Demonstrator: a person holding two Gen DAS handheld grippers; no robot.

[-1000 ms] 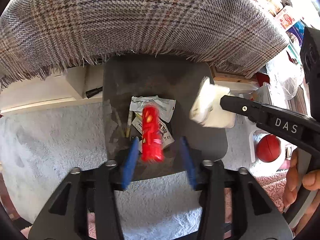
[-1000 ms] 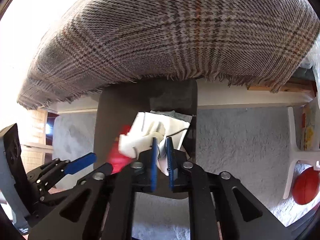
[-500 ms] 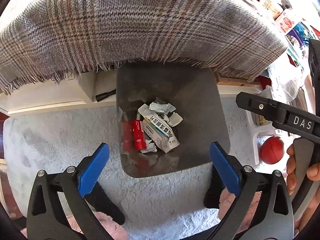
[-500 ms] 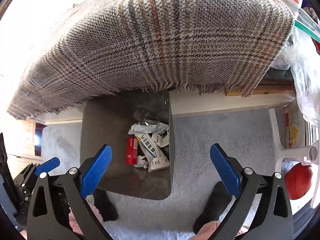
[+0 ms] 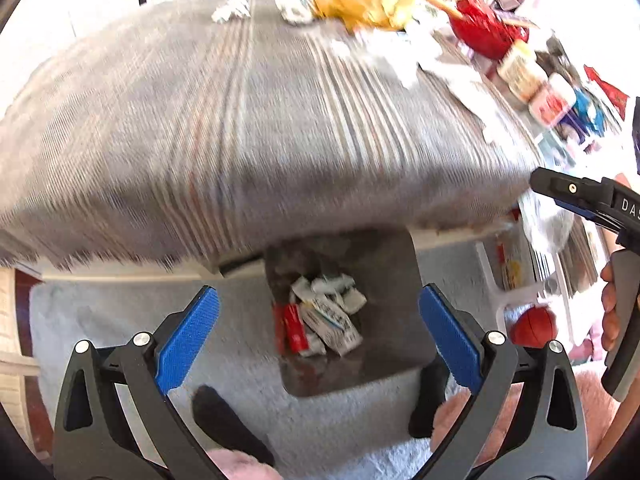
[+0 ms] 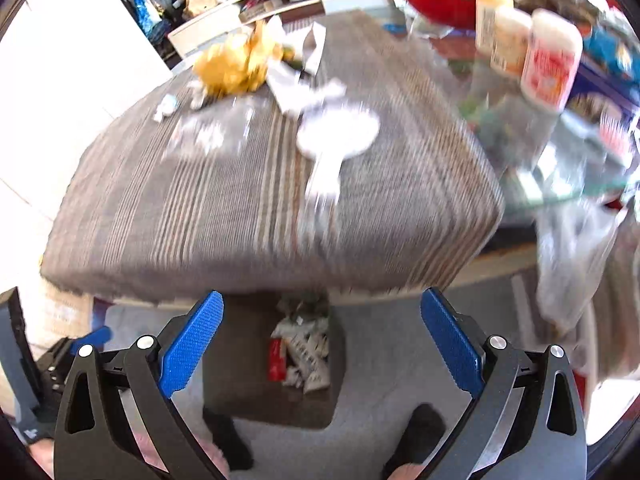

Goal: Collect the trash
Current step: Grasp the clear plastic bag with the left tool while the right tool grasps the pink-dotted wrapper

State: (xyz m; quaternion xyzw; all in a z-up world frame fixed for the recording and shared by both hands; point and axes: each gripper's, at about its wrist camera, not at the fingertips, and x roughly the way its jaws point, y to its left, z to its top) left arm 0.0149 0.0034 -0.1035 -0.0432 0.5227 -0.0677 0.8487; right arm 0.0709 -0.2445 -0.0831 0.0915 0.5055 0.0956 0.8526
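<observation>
The trash (image 5: 320,320) you were holding a moment ago now lies in the dark bin (image 5: 384,264) on the floor, so that load is done. More scraps (image 6: 336,128) wait on the worktop (image 5: 240,128). Your left hand-held gripper (image 5: 318,336) and right hand-held gripper (image 6: 320,344) are both wide open and empty, lifted up, tilting down.

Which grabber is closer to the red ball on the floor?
The right gripper. In the left wrist view it hangs above the red ball, while the left gripper hovers over the bin, farther left.
</observation>
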